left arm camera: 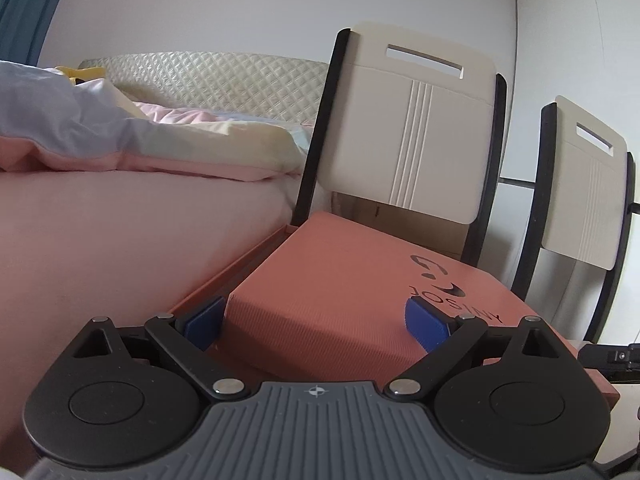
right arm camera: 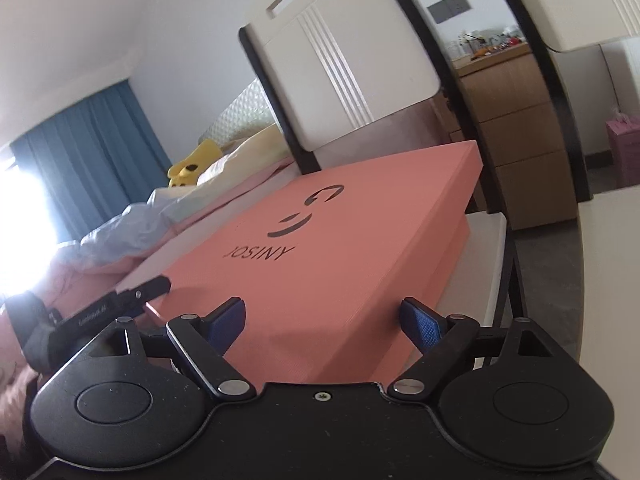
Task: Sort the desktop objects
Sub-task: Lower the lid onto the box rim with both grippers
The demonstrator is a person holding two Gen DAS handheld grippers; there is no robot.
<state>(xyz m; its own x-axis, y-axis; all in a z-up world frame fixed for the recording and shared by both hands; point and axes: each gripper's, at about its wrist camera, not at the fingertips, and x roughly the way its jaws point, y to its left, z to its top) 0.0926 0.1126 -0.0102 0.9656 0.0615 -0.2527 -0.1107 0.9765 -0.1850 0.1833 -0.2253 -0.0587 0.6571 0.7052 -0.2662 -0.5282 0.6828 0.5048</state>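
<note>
The salmon JOSINY box point(left arm camera: 340, 292) lay tilted beside the bed point(left arm camera: 120, 240), in front of the chair back point(left arm camera: 412, 128). The left gripper point(left arm camera: 316, 320) and right gripper point(right arm camera: 322, 320) both had fingers spread open astride its near corners, clamping nothing. Unsupported on its tilt, the box might have slid off its lower tray point(left arm camera: 224, 276) or off the white table point(right arm camera: 480, 248).

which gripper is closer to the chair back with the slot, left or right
Hard to separate. The left gripper and right gripper each straddle a near corner of the pink box, with the chair back beyond its far edge.
</note>
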